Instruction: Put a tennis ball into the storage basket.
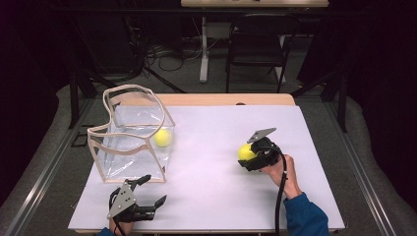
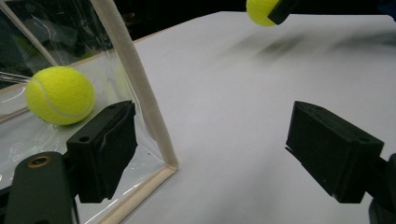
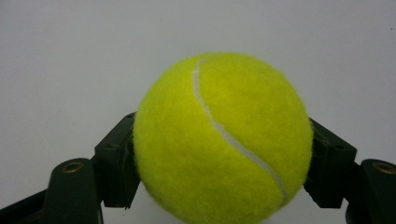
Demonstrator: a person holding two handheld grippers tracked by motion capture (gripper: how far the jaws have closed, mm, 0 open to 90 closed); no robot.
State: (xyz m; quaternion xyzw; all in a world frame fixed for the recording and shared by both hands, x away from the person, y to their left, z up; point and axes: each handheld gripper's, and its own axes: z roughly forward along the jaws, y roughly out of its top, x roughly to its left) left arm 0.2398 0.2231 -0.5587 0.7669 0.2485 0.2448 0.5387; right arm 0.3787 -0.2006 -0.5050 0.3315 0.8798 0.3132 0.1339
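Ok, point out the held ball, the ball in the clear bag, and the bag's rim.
Held ball (image 3: 219, 140), right gripper view, its felt middle.
Bagged ball (image 1: 163, 137), high view, its centre.
Bag (image 1: 135, 88), high view, the beige top rim.

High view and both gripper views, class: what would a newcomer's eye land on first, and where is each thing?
Two bright yellow tennis balls stand out. One tennis ball sits clamped in the right gripper over the white table, right of centre. The other ball lies inside the clear bag with beige trim at the left, just beyond the open left gripper near the front edge.
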